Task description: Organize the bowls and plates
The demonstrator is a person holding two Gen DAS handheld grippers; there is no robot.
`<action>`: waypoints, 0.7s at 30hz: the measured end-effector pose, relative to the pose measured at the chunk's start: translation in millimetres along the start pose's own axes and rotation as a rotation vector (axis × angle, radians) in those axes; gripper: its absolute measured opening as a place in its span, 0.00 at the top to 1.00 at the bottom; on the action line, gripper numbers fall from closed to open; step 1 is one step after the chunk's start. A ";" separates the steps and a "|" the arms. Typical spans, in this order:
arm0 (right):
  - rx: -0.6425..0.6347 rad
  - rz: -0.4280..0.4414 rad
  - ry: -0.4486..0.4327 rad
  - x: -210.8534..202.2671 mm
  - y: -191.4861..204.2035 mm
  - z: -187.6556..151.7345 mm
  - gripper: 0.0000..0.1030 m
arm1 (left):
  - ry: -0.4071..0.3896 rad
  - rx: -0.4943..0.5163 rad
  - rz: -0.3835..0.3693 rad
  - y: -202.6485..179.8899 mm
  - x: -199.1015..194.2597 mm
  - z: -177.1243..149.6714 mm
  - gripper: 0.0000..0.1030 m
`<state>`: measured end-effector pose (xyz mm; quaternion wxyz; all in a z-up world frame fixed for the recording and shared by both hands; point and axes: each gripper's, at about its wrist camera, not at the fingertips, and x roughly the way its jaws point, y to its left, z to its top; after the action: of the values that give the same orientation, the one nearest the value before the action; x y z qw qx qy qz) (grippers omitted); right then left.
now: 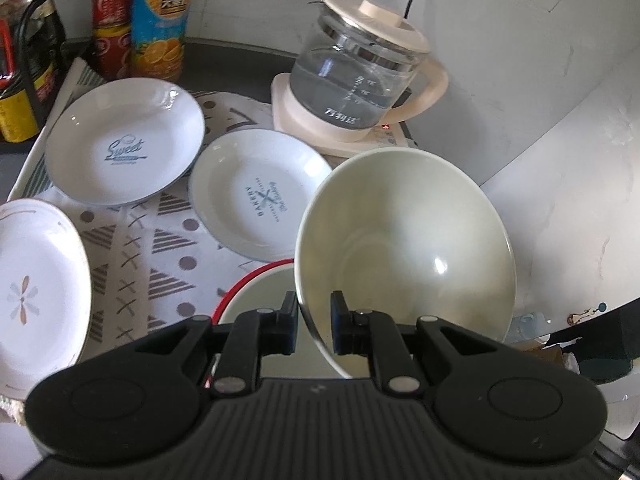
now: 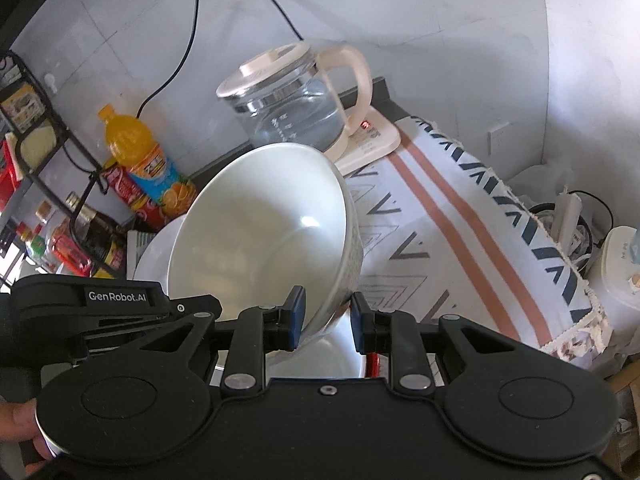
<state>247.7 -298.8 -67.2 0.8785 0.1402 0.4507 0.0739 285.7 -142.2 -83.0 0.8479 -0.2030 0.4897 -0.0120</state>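
Observation:
My left gripper [image 1: 315, 322] straddles the rim of a large cream bowl [image 1: 404, 248] and holds it tilted above a red-rimmed bowl [image 1: 256, 292]. My right gripper [image 2: 328, 318] straddles the rim of the same cream bowl [image 2: 260, 236] from the other side, with a small gap at the outer finger. The red-rimmed bowl [image 2: 320, 354] lies under it. On the patterned cloth [image 1: 160, 248] lie a "Sweet" plate [image 1: 124, 136], a "Bakery" plate [image 1: 260, 192] and a flower plate [image 1: 36, 288].
A glass kettle [image 1: 360, 76] on its cream base stands at the back by the wall. Drink bottles [image 1: 160, 20] and a black rack [image 2: 36, 184] with sauce bottles stand back left. A striped cloth [image 2: 460, 232] covers the surface to the right.

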 end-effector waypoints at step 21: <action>-0.054 0.005 0.145 8.2 5.4 -35.7 0.77 | 0.088 -0.060 0.059 28.6 3.3 -33.7 0.88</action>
<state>223.4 -285.1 -91.7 0.8467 0.1118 0.5108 0.0982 254.2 -127.9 -110.7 0.8190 -0.2132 0.5323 0.0189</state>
